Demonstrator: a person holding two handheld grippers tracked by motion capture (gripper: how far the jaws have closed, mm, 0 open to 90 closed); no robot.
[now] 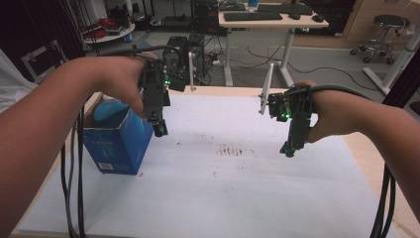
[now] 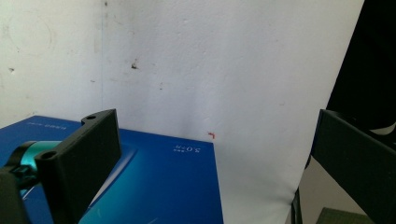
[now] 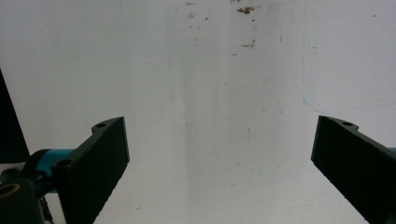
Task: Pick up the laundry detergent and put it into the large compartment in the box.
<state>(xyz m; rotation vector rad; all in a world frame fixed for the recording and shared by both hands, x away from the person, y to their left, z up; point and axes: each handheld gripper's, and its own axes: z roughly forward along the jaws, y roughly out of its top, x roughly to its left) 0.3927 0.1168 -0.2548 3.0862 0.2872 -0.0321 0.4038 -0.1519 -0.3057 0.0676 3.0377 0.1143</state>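
A blue cardboard box [image 1: 118,144] stands at the left of the white table sheet [image 1: 208,198]. My left gripper [image 1: 159,130] hangs just to its right, above the top edge. In the left gripper view its jaws stand wide apart with nothing between them, over the box's blue top [image 2: 159,186]; the left gripper [image 2: 210,154] is open. My right gripper [image 1: 288,148] hovers over the right half of the sheet. In the right gripper view the right gripper [image 3: 219,158] is open, with bare white sheet [image 3: 210,93] between the jaws.
Dark smudges [image 1: 234,150] mark the middle of the sheet. Cables [image 1: 74,188] hang down at the table's left edge and more cables [image 1: 384,203] at the right. Beyond the table stand a desk [image 1: 270,22] with keyboards and a stool [image 1: 384,34].
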